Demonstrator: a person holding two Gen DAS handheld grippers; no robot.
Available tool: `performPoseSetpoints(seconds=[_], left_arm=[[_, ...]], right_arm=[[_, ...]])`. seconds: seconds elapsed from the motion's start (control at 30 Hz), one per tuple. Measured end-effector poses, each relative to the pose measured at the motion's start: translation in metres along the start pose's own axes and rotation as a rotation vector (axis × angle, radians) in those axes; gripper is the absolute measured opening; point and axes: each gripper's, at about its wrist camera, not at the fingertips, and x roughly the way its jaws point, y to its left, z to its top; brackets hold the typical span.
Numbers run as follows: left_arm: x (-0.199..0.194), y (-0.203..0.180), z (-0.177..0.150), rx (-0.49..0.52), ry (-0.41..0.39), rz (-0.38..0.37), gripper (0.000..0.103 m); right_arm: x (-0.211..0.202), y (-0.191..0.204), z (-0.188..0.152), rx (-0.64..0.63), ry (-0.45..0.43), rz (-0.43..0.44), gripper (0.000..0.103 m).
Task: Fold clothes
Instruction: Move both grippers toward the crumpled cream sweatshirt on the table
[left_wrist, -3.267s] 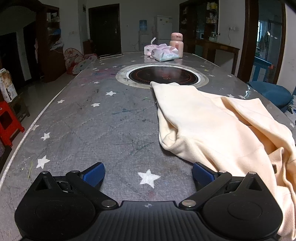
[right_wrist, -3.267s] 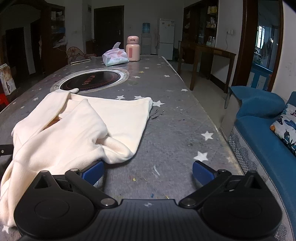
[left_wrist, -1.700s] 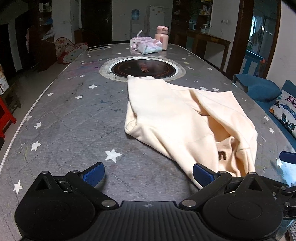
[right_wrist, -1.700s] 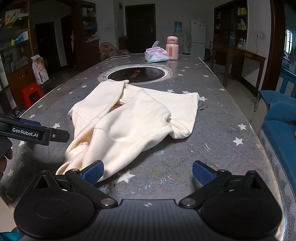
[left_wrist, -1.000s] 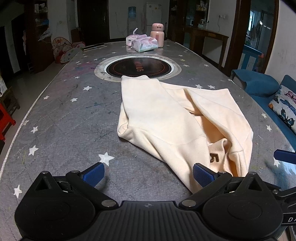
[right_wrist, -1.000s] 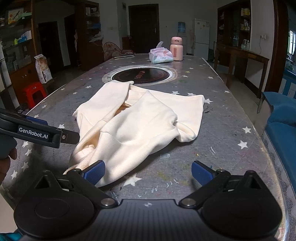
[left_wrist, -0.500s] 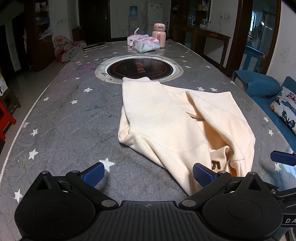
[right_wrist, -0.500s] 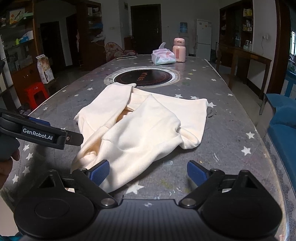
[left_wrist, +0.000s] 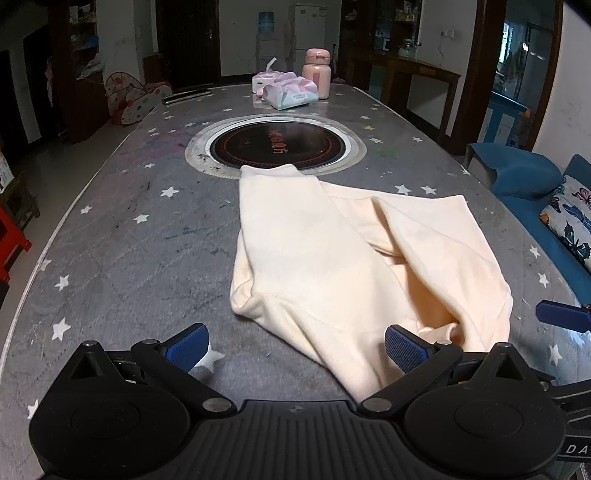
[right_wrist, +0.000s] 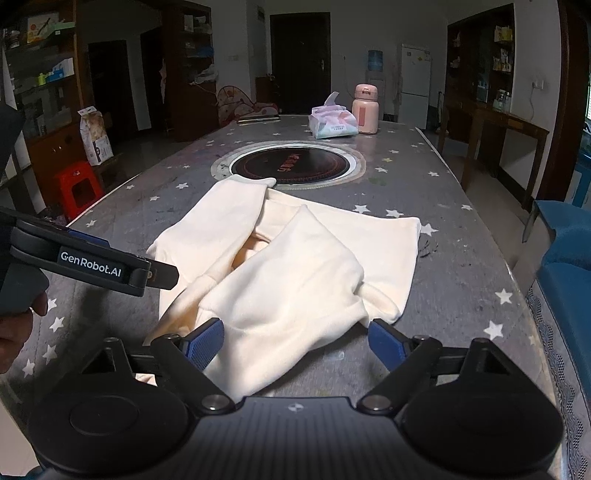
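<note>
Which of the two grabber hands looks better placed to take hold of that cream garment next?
Probably the right gripper: the cream garment's near edge already lies between its closing jaws. The left gripper mostly frames bare table.

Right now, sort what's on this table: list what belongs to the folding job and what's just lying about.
Belongs to the job:
- cream garment, crumpled on the table
- right gripper, jaws closing around the garment's near edge
- left gripper, open

Just lying about:
- tissue pack
- pink bottle
- round cooktop
</note>
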Motion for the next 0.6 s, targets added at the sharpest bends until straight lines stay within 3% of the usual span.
performPoseSetpoints(seconds=[0.5, 0.6], left_arm=[[0.023, -0.019, 0.029, 0.027, 0.003, -0.060, 0.102], [0.032, -0.020, 0.038, 0.015, -0.002, -0.060, 0.096]], right_arm=[[0.008, -0.018, 0.014, 0.033, 0.000, -0.013, 0.075], [0.011, -0.022, 0.017, 0.037, 0.001, -0.018, 0.075]])
